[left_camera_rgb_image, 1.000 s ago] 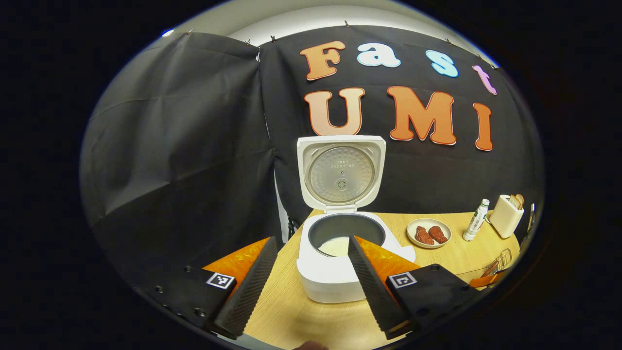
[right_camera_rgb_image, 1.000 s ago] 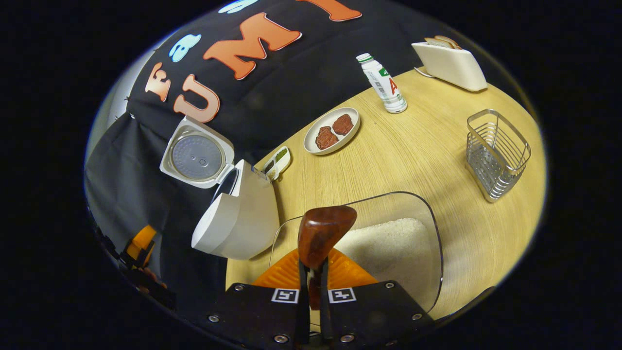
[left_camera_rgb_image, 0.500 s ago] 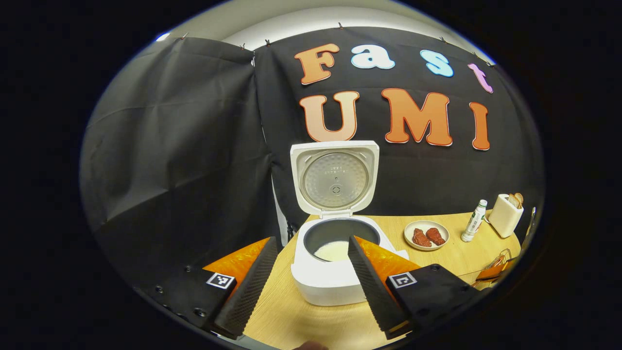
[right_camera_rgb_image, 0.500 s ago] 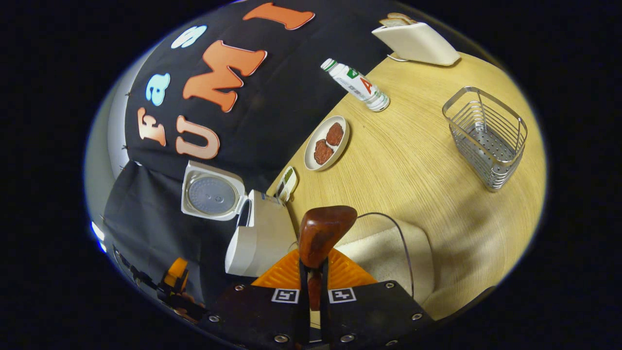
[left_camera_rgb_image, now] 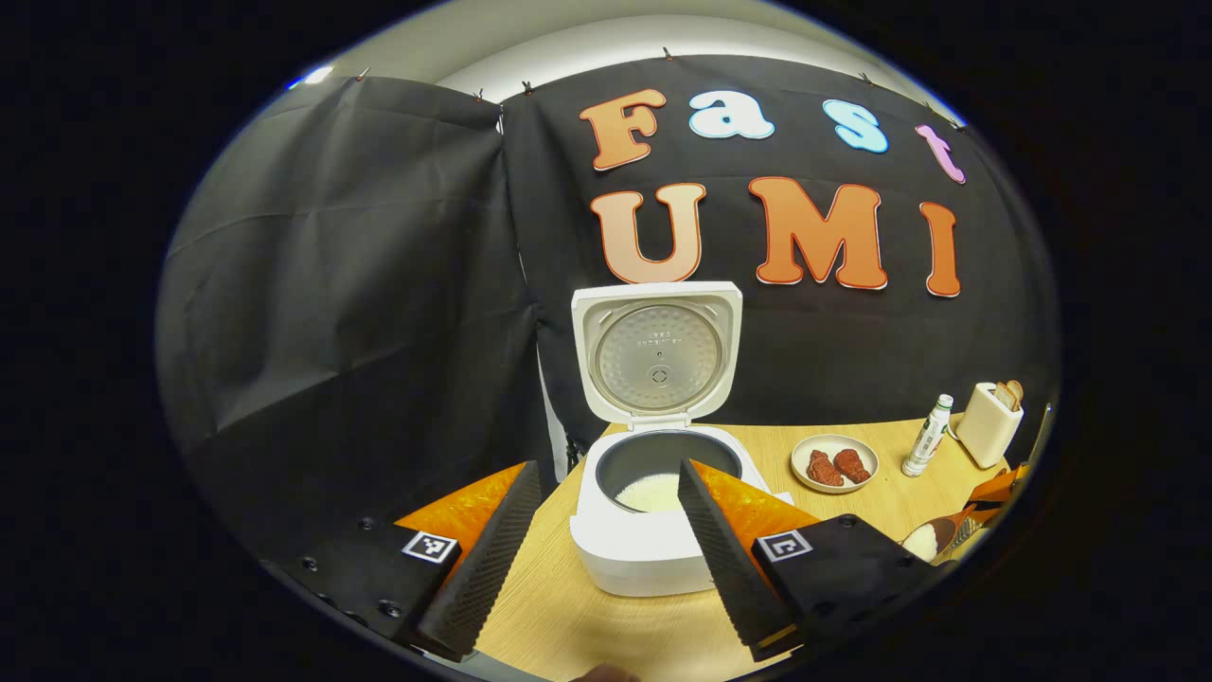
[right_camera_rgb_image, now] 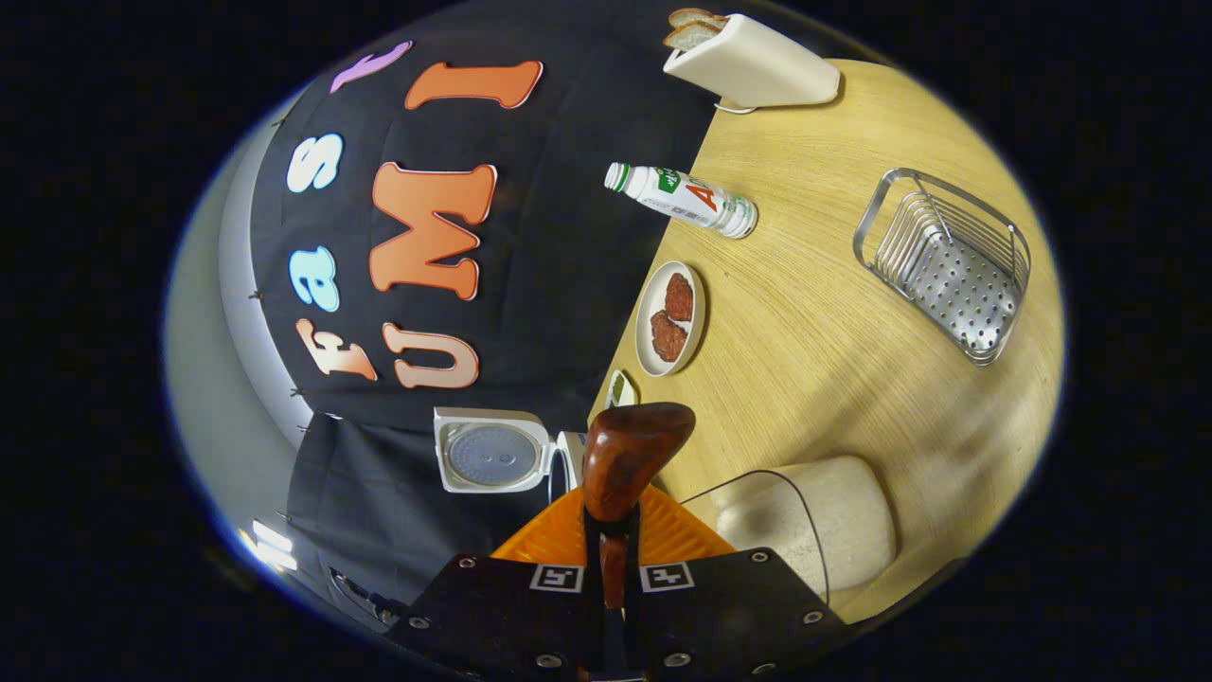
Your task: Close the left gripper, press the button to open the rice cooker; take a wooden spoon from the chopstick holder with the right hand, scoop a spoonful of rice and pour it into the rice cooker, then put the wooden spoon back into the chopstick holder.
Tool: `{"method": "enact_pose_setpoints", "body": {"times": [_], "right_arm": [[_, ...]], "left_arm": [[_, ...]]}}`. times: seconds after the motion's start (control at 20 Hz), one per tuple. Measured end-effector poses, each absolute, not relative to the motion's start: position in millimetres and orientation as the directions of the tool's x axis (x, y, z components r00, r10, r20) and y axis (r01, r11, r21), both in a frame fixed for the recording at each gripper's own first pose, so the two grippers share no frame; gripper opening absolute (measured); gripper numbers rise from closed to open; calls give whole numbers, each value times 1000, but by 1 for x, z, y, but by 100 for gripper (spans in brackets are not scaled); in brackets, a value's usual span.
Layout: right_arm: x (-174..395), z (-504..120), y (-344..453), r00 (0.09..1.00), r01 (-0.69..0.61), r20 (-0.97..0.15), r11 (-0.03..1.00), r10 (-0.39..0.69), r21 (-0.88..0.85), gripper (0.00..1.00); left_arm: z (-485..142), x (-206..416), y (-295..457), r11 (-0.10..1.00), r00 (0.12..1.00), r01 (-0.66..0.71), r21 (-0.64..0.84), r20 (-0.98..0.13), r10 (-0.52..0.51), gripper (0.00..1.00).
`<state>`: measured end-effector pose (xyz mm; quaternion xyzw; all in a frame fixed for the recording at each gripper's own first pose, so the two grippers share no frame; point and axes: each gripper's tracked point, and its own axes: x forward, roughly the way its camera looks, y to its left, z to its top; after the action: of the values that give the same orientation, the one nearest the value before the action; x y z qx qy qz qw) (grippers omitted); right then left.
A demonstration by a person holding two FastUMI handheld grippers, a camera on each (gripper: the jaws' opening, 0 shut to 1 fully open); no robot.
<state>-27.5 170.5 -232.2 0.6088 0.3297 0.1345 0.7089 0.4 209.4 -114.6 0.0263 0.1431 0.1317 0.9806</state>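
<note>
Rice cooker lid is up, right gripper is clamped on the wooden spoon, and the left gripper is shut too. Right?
One slip: the left gripper is open, its fingers spread wide with the rice cooker between them in the left gripper view. The rest holds: the lid stands up, and the right gripper is clamped on the wooden spoon in the right gripper view.
</note>
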Motion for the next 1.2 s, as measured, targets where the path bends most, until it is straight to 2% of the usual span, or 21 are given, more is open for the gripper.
{"method": "enact_pose_setpoints", "body": {"times": [0.3, 0.7, 1.0, 1.2], "right_arm": [[-9, -190, 176, 762, 179, -183, 70, 622, 981, 7], [32, -141, 231, 722, 131, -101, 8, 684, 991, 7], [70, -120, 285, 688, 121, -96, 17, 719, 992, 8], [96, -122, 327, 666, 120, -137, 76, 733, 990, 8]], "left_arm": [[-110, 6, 209, 962, 927, -260, 86, -255, 273, 99], [-112, 10, 229, 953, 921, -295, 63, -247, 302, 99], [-120, -5, 262, 929, 894, -369, 32, -261, 364, 99], [-129, -24, 283, 911, 873, -413, 2, -284, 397, 99]]}}
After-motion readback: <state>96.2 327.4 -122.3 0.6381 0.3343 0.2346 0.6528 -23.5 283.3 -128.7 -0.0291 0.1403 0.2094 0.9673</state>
